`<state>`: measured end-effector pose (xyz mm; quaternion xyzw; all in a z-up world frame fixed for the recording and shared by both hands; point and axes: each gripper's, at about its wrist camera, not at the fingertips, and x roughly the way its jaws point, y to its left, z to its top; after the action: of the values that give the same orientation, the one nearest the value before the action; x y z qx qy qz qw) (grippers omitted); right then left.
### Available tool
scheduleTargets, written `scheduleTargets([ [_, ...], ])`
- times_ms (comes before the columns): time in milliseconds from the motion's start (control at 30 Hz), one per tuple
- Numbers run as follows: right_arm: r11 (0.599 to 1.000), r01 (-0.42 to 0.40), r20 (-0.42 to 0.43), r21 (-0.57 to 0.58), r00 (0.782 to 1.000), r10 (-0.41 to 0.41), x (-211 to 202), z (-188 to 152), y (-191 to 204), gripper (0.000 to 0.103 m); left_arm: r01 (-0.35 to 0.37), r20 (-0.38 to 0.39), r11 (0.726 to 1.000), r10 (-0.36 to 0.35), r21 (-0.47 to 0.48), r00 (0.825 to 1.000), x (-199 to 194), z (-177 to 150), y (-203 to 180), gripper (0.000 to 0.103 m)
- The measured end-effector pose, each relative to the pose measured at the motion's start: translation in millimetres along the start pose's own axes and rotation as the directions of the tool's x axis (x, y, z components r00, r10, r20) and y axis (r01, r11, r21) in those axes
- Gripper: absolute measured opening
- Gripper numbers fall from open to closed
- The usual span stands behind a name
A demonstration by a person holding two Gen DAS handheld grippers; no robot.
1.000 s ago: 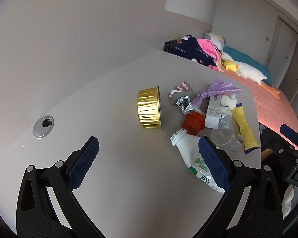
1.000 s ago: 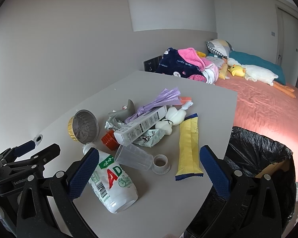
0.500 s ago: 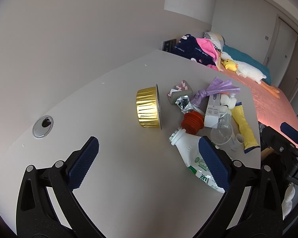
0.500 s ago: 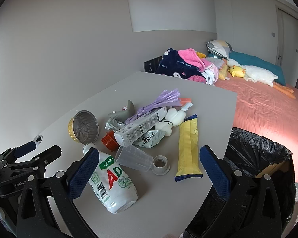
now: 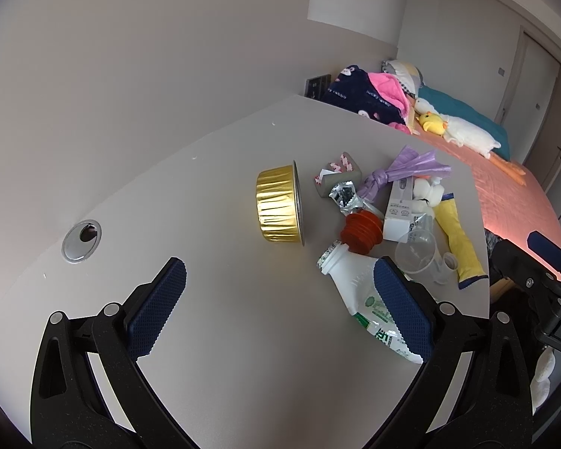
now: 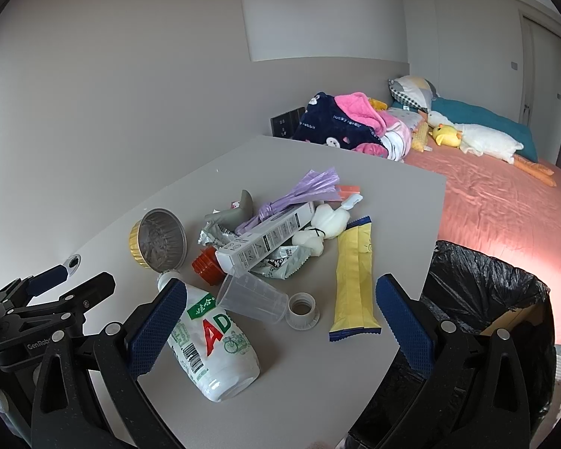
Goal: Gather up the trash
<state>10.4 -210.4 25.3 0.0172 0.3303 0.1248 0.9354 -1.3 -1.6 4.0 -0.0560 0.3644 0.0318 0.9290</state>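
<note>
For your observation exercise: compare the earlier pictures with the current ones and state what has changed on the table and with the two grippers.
Nothing visibly changed. The left gripper and right gripper stay open and empty above the table; the white bottle, yellow wrapper and gold foil cup lie where they were.

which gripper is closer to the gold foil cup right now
Left. The left gripper hovers open just short of the gold foil cup, nearly in line with it. The right gripper hangs open farther off, over the milk bottle and clear cup.
</note>
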Motion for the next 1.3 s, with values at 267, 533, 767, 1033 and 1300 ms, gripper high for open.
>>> scheduleTargets([
  [267, 1.0, -0.002, -0.008, 0.002, 1.0, 0.002, -2, -3, -5, 0.101, 0.001, -0.001, 1.0, -0.001, 0.004, 1.0, -1, 0, -1, 0.097],
  [533, 0.999, -0.016, -0.048, -0.044, 0.999, 0.014, 8, -7, -6, 0.101, -0.009, -0.012, 1.0, 0.009, 0.008, 1.0, 5, 0, 1, 0.097],
  [767, 0.997, -0.036, -0.087, -0.062, 0.996, 0.031, 22, -9, -2, 0.101, -0.022, -0.027, 1.0, 0.022, 0.003, 0.999, 16, 4, 7, 0.097],
  [1033, 0.99, -0.041, -0.11, -0.134, 0.994, 0.026, 41, -6, 6, 0.101, -0.033, -0.038, 0.999, 0.033, 0.001, 0.999, 28, 12, 11, 0.097],
  [1300, 0.969, -0.036, -0.154, -0.245, 0.988, -0.002, 60, -7, 6, 0.094, -0.038, -0.055, 0.999, 0.038, 0.002, 0.998, 47, 23, 12, 0.097],
])
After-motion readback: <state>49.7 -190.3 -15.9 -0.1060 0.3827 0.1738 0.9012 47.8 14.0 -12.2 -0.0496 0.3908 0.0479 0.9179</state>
